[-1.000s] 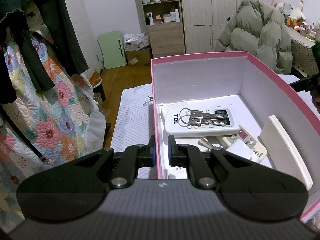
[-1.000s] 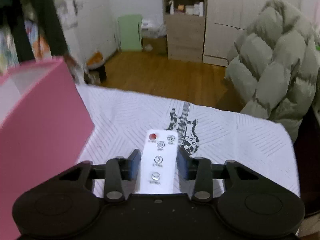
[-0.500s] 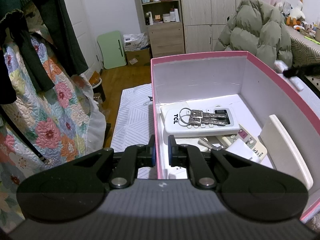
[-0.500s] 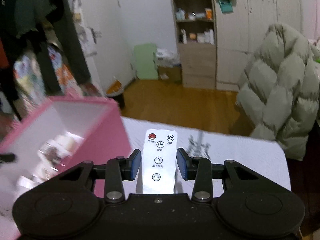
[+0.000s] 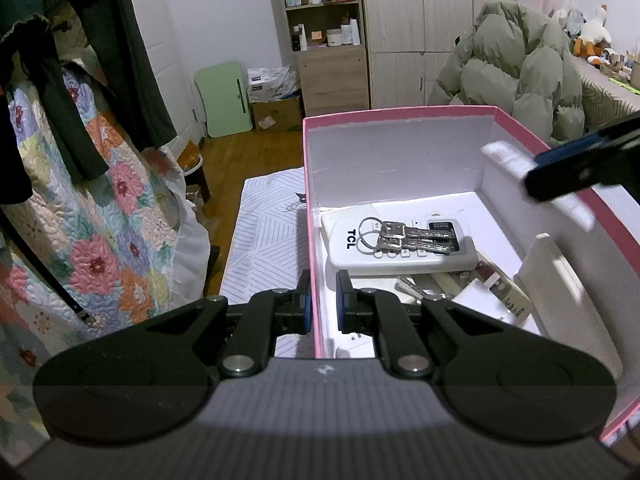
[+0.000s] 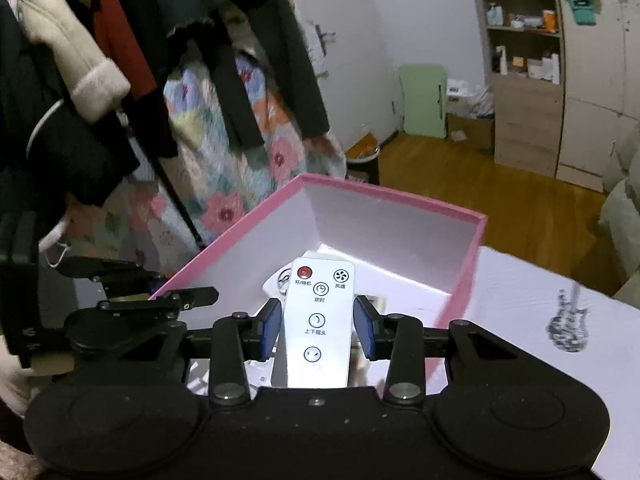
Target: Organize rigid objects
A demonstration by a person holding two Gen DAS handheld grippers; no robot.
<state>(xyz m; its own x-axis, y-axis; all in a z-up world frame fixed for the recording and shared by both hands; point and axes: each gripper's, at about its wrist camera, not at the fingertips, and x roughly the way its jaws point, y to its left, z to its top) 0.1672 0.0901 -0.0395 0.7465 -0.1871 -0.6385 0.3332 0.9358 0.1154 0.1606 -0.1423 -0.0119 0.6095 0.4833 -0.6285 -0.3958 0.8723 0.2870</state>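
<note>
Left wrist view
Clutter: the lower layer in the pink box [image 5: 400, 114] was half hidden; under the TCL remote [image 5: 400, 258] only edges of small remotes and keys showed, hard to tell apart.
Keys: a key bunch [image 5: 404, 236] lay on the TCL remote, blades pointing right.
Left gripper [image 5: 322, 304]: nearly closed, pinching the box's near left wall, one finger outside, one inside.
Intruder: the right gripper [image 5: 568, 168] entered from the right edge, blurred and cut off, carrying a white fan remote [image 5: 508, 158] over the box's right rim.
Change: a second earlier only a dark sliver of that gripper showed at the right edge; the left gripper had not shifted.

Right wrist view
Right gripper [image 6: 318, 330]: jaws partway apart, blue pads pressed on the fan remote [image 6: 320, 320].
Axis: the remote's long axis ran along the fingers, red button end forward, face up.
Place: held in the air above the open pink box [image 6: 392, 196].
Hidden: the remote's rear end was covered by the gripper body; the box's contents were mostly masked.
Change: earlier the remote was over the white patterned cloth [image 6: 540, 304], beside the box.
</note>
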